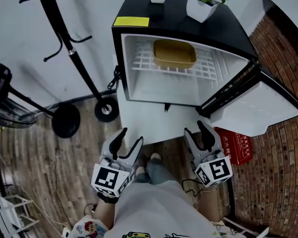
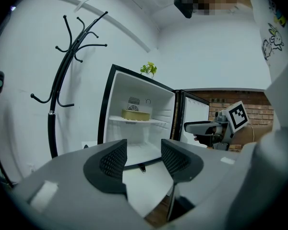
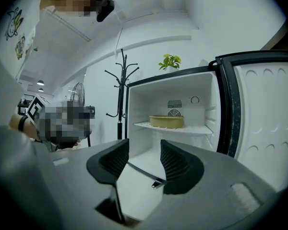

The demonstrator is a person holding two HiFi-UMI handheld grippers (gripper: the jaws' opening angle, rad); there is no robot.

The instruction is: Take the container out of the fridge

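A shallow yellow container (image 1: pixel 174 53) lies on the white wire shelf inside the small black fridge (image 1: pixel 223 31), whose door (image 1: pixel 260 105) hangs open to the right. The same container (image 2: pixel 136 114) (image 3: pixel 167 121) shows on the shelf in both gripper views. My left gripper (image 1: pixel 130 140) and right gripper (image 1: pixel 194 129) hover side by side in front of the fridge, well short of the shelf. Both stand open with nothing between their jaws. The left gripper (image 2: pixel 144 157) and the right gripper (image 3: pixel 144 159) each point at the open compartment.
A black coat stand (image 1: pixel 74 58) with a round base stands left of the fridge, a fan (image 1: pixel 7 103) further left. Two white plant pots (image 1: pixel 201 6) sit on the fridge top. A red box (image 1: pixel 236 145) lies on the wooden floor under the open door. A brick wall is at right.
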